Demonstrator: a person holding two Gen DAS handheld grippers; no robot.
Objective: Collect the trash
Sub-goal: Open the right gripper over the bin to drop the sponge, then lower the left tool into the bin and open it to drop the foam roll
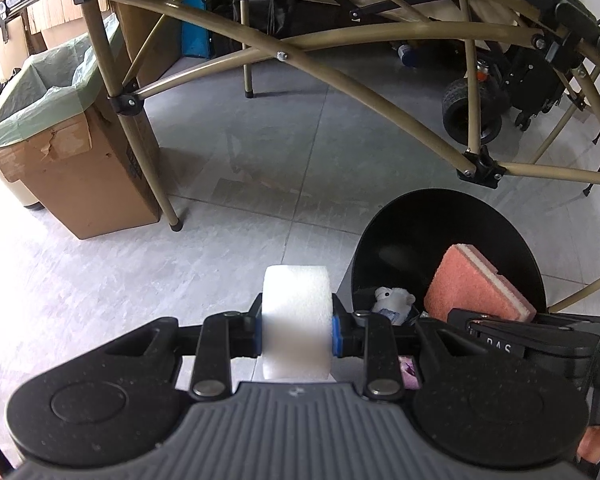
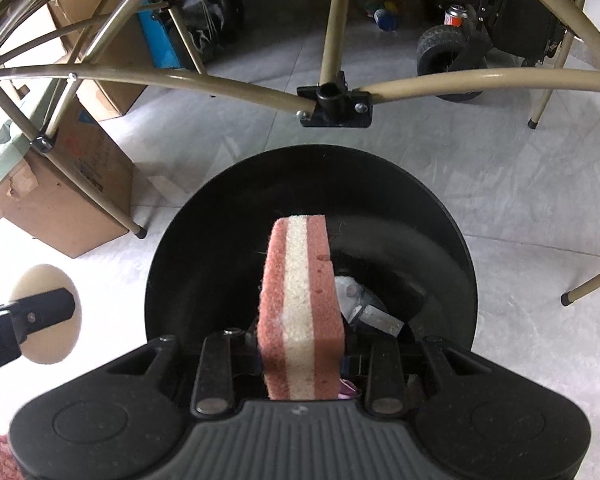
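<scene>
My left gripper (image 1: 297, 334) is shut on a white foam roll (image 1: 297, 312), held over the grey floor just left of a round black bin (image 1: 380, 248). My right gripper (image 2: 302, 356) is shut on a pink and cream sponge (image 2: 300, 304), which stands on edge over the mouth of the black bin (image 2: 204, 240). That sponge (image 1: 476, 288) also shows in the left wrist view, above the bin's opening. Inside the bin lie crumpled white scraps (image 2: 354, 292) and a small white and blue piece (image 1: 392, 300). The left gripper's finger (image 2: 40, 312) and the foam roll's round end (image 2: 46, 280) appear at the left of the right wrist view.
A tan tubular folding frame (image 1: 340, 68) arches over the floor, its black joint (image 2: 334, 106) just beyond the bin. A cardboard box lined with a green bag (image 1: 60, 120) stands at the left. A black wheeled cart (image 1: 472, 112) and more boxes sit at the back.
</scene>
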